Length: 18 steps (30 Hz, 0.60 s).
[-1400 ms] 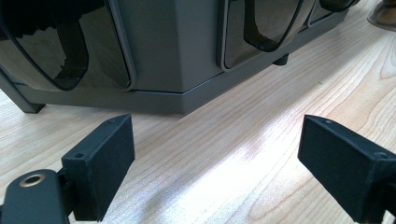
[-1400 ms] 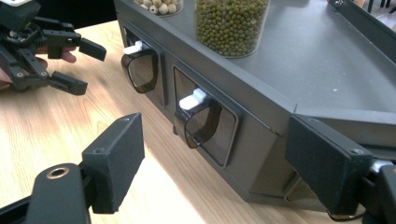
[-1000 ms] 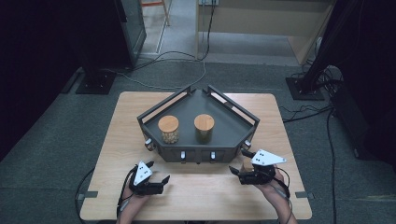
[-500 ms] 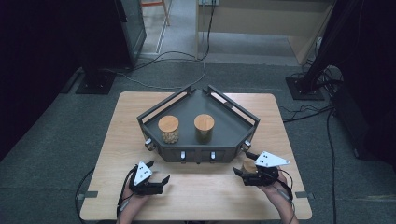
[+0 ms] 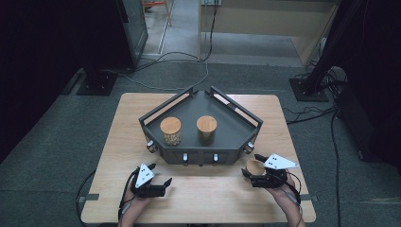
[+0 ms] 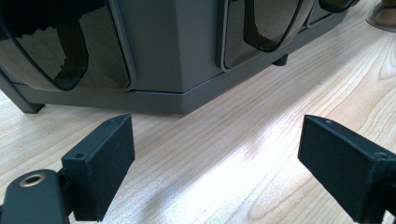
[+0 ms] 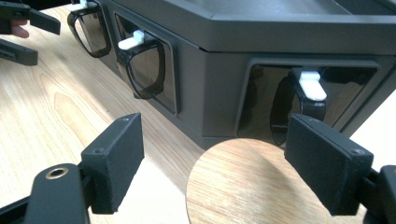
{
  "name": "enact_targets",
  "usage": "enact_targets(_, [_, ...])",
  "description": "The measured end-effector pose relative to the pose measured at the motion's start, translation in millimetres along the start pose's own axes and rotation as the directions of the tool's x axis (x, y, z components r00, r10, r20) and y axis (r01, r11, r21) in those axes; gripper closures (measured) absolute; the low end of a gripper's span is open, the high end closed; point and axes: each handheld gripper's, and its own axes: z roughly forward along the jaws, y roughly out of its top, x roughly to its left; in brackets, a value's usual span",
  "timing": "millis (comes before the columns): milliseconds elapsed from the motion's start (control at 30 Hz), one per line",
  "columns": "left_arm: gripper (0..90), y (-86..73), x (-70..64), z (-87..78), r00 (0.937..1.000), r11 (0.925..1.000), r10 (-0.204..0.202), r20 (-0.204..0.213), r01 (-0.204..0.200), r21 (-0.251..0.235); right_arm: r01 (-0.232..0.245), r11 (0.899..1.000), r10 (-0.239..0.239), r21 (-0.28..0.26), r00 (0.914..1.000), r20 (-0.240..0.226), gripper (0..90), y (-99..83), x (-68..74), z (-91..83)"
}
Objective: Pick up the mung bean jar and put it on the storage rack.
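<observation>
A dark grey corner-shaped rack (image 5: 236,137) stands mid-table with two wooden-lidded jars (image 5: 170,130) (image 5: 206,128) on its top. A third round wooden lid (image 5: 257,167) (image 7: 252,182) sits on the table just in front of the rack's right end. My right gripper (image 5: 251,166) (image 7: 212,158) is open, its jaws standing either side of that lid with a gap on the left side. My left gripper (image 5: 161,174) (image 6: 215,158) is open over bare wood, a short way from the rack's front, holding nothing.
The rack's front (image 7: 219,79) has smoky dark windows with white tabs (image 7: 310,86) (image 7: 132,41). The wooden table (image 5: 208,198) has free room along its front between the two hands. Cables (image 5: 179,71) lie on the grey floor behind.
The right gripper has shifted slightly right and back, and the round wooden lid now shows between its jaws. The left gripper has not moved.
</observation>
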Motion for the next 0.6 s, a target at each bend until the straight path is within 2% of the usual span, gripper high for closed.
enact_targets(133, [10.8, -0.3, 0.1, -0.1, 1.0000, 1.0000, -0.001, 0.001, 0.001, -0.002, 0.004, 1.000, -0.005, 0.004, 0.9999, 0.011, 19.2, -2.4, -1.2, -0.3])
enact_targets(300, [10.7, -0.5, 0.2, -0.2, 1.0000, 1.0000, -0.002, 0.001, 0.002, -0.003, -0.017, 1.000, 0.017, 0.010, 0.9996, 0.021, 19.1, -7.8, -4.2, -0.6])
enact_targets(600, [10.8, -0.1, 0.7, -0.4, 1.0000, 1.0000, -0.007, 0.002, 0.007, 0.001, -0.022, 1.000, 0.023, -0.001, 0.9989, 0.042, 17.7, -13.8, -5.2, -2.6])
